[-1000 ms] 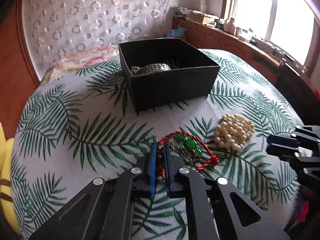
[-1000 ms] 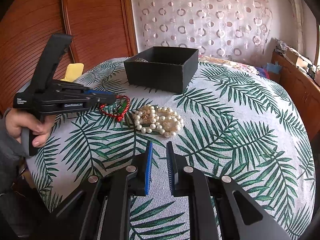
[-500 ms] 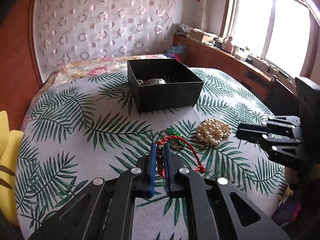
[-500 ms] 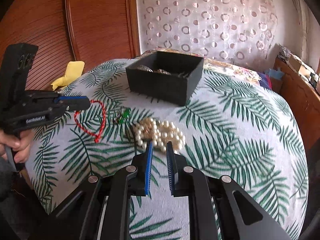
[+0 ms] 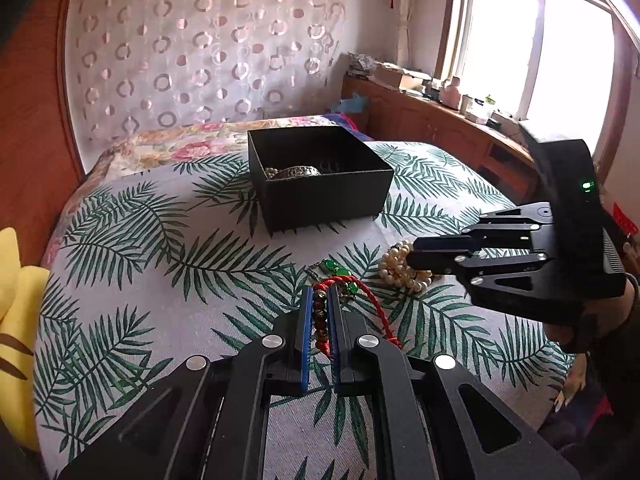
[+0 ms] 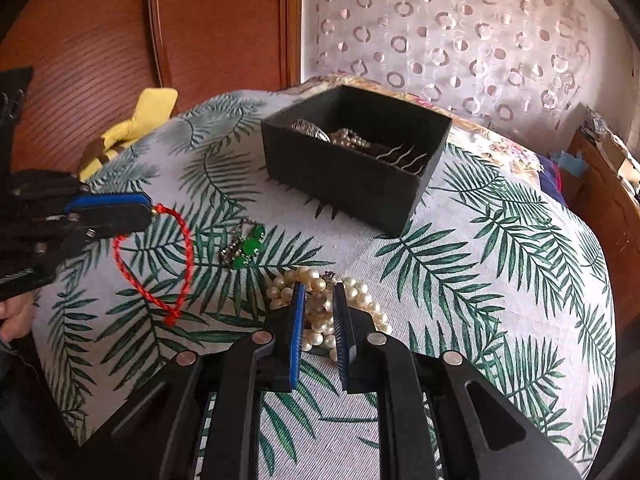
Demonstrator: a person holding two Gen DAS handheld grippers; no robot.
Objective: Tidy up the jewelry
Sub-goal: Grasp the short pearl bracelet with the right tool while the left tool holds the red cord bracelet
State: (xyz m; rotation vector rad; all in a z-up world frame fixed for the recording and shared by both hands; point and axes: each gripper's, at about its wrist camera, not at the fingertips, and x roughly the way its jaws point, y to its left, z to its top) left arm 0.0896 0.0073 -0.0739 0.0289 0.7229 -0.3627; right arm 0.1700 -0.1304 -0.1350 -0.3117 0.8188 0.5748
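Note:
My left gripper (image 5: 319, 294) is shut on a red cord bracelet with dark beads (image 5: 320, 312) and holds it above the table; its red loop (image 6: 154, 264) hangs free. A green-stone piece (image 6: 250, 246) lies on the cloth beneath. My right gripper (image 6: 319, 294) is open, its fingers straddling the pearl necklace pile (image 6: 360, 300), which also shows in the left wrist view (image 5: 396, 268). The black jewelry box (image 5: 320, 178) stands behind, open, with a silver bangle (image 5: 298, 171), pearls (image 6: 350, 137) and hairpins inside.
The round table wears a palm-leaf cloth (image 5: 140, 240). A yellow cloth (image 6: 136, 122) lies at its left edge. A wooden wardrobe (image 6: 200, 20) stands behind, a window counter (image 5: 440, 112) to the right.
My left gripper has lifted the red bracelet off the table, leaving the green-stone piece behind. My right gripper has moved forward and down over the pearls.

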